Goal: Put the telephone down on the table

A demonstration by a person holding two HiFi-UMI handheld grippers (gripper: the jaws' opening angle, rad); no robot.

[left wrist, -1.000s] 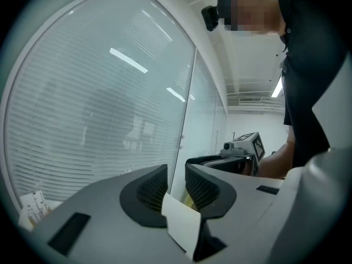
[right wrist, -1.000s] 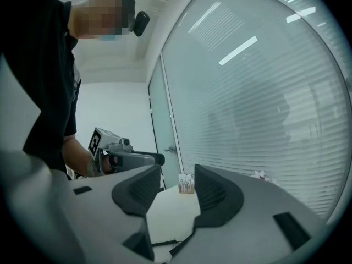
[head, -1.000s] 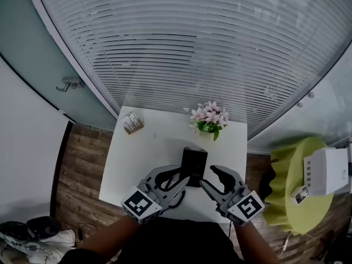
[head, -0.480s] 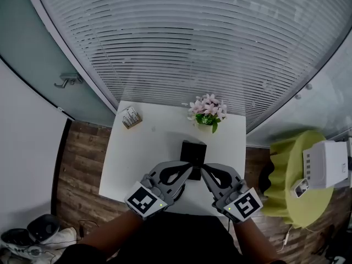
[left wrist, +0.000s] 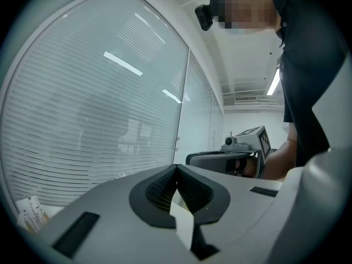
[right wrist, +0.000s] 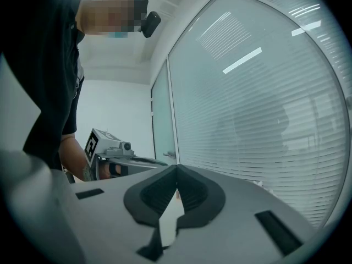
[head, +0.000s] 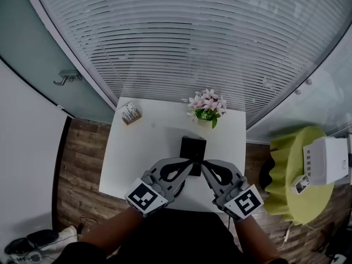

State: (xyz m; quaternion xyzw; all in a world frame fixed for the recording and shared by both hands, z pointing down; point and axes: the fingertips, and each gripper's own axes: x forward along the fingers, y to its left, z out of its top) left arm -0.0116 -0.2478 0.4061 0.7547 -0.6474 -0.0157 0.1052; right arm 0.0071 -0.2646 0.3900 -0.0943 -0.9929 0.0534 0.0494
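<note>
The black telephone (head: 193,148) lies flat on the white table (head: 137,153), just in front of the flower pot. My left gripper (head: 191,161) and right gripper (head: 202,163) point toward each other at the telephone's near edge. Both are shut with nothing between the pads. Whether the tips touch the telephone I cannot tell. In the left gripper view the jaws (left wrist: 176,167) meet tip to tip, and so do those in the right gripper view (right wrist: 177,167); the telephone is hidden in both.
A pot of pink flowers (head: 207,108) stands at the table's far edge and a small card holder (head: 130,114) at its far left corner. A yellow-green round table (head: 289,194) with a white device (head: 325,165) is at the right. A blinds-covered glass wall lies behind.
Both grippers have gone from open to shut. Their tips, which stood apart on either side of the telephone's near end, now almost meet at its near edge.
</note>
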